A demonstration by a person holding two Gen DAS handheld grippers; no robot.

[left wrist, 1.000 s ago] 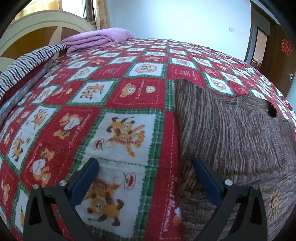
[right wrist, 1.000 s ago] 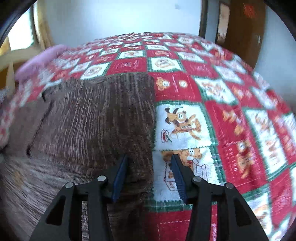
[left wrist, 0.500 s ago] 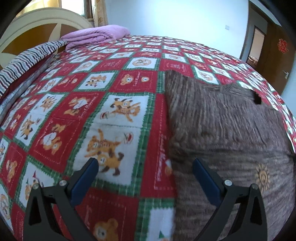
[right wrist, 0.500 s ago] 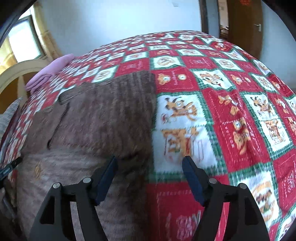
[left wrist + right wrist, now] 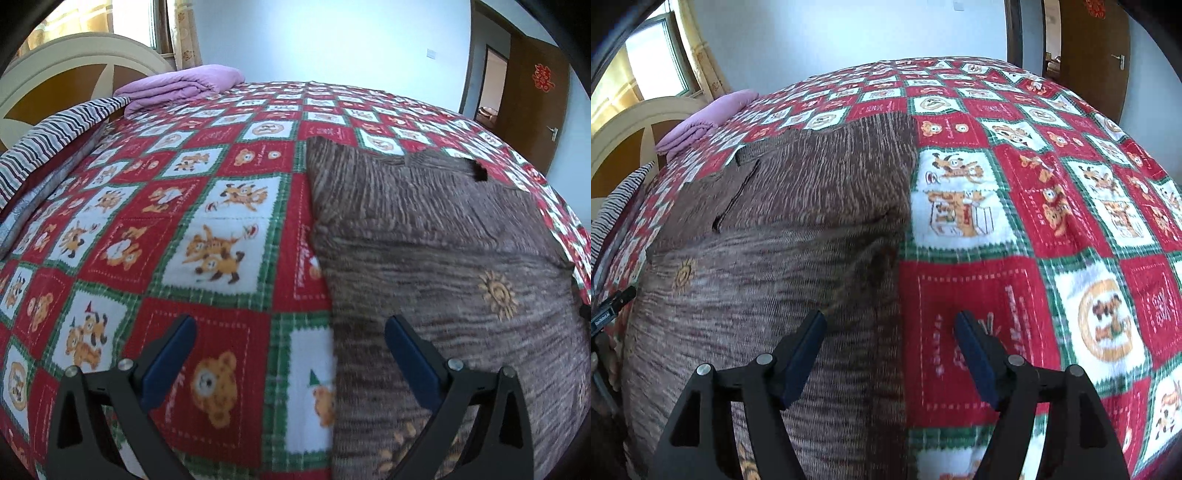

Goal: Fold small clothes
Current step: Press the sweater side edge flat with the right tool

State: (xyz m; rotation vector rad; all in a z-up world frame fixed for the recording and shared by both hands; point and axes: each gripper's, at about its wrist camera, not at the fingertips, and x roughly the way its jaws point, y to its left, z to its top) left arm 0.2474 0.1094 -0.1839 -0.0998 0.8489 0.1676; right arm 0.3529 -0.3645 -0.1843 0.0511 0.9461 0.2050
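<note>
While the brown knit garment (image 5: 443, 258) lies spread flat on the bed's red, green and white bear quilt (image 5: 184, 229), I hold both claws above its near part with nothing in them. My left claw (image 5: 290, 354) stands wide apart, straddling the garment's left edge, one finger over quilt and one over knit. My right claw (image 5: 890, 347) stands apart too, astride the right edge, pads clear of the cloth. The knit looks soft, thick and limp, light enough to lift but floppy, so I judge it will sag and drag unless both sides rise together. The near fabric already lies doubled over a fold line. I would pinch the two side edges at matching spots, catching all layers. A folded purple blanket (image 5: 177, 86) lies well apart by the headboard.
</note>
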